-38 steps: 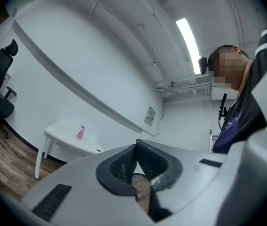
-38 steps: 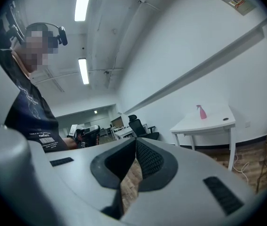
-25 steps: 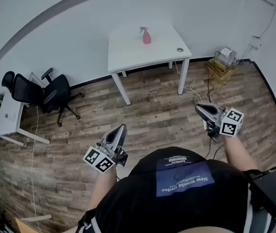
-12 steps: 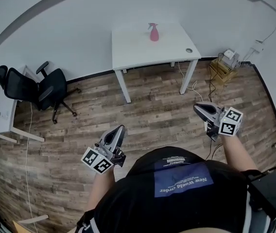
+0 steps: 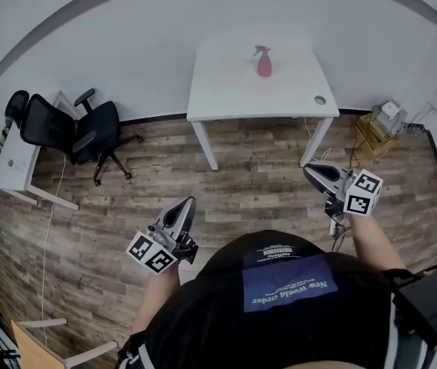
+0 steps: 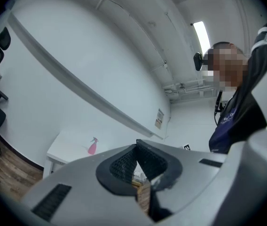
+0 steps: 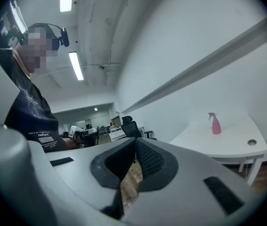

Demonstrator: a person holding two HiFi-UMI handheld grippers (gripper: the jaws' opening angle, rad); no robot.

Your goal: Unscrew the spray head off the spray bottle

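While the pink spray bottle [image 5: 264,62] stands upright toward the back of the white table [image 5: 226,98] by the wall, with its spray head [image 5: 261,50] on top, both grippers are held low in front of the person, over the wooden floor [image 5: 241,191] and well apart from the table. The left gripper [image 5: 188,203] has its jaws closed together with nothing between them; its own view shows the ribbed pads meeting at the tip and the bottle small and far off on the table beyond. The right gripper [image 5: 311,171] is likewise closed and empty, its pads pressed tip to tip, and its view also shows the bottle far away on the tabletop. A round hole [image 5: 320,99] sits near the table's front right corner. A black office chair [image 5: 80,133] stands on the floor to the left of the table, beside a smaller white desk [image 5: 11,160], and a wooden box [image 5: 376,129] sits on the floor to the table's right.
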